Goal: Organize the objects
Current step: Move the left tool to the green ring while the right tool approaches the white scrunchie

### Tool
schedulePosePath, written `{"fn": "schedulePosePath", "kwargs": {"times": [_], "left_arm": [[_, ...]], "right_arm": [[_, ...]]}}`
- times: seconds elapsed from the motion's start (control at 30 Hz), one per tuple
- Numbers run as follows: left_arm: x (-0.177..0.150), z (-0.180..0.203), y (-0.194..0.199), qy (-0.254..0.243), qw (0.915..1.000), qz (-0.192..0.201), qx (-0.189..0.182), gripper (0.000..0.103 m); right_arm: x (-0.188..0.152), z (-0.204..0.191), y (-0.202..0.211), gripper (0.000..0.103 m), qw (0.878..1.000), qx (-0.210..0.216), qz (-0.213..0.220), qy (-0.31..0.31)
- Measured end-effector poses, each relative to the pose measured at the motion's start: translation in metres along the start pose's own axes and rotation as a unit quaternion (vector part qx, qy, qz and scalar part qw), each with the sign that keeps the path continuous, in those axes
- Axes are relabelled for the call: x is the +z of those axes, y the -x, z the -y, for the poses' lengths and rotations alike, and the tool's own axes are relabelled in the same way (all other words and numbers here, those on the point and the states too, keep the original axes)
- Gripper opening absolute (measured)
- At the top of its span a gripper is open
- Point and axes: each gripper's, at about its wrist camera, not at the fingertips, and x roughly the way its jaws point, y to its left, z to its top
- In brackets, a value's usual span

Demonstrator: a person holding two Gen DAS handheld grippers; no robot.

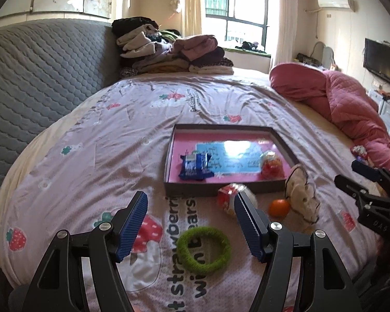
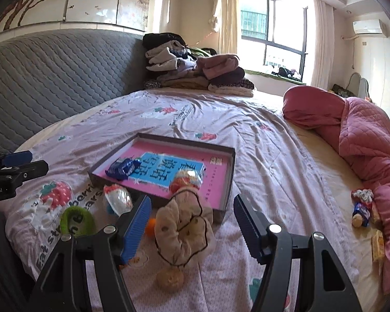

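Partly done, by the look of it: inside the shallow tray (image 1: pixel 283 140) already a blue snack packet (image 1: pixel 195 166) and a clear-wrapped red sweet (image 1: pixel 271 165); still out on the bedspread, just before the tray's near wall, a beige scrunchie (image 2: pixel 184 227), a green fuzzy ring (image 1: pixel 204 249), a wrapped red-and-white snack (image 1: pixel 227 197), a small orange (image 1: pixel 279 207). Left gripper (image 1: pixel 191 225) spread wide, empty, ring just below its gap. Right gripper (image 2: pixel 192 225) likewise spread, empty, scrunchie between its fingers, untouched.
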Motion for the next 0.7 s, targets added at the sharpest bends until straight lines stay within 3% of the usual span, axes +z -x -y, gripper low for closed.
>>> {"fn": "schedulePosePath", "kwargs": {"times": [0.7], "left_arm": [[-0.033,0.006,-0.019,-0.016,0.9988,-0.036,0.028,0.071]], "right_arm": [[-0.027,0.002,-0.014,0.066,0.999,-0.001,-0.043,-0.02]]}}
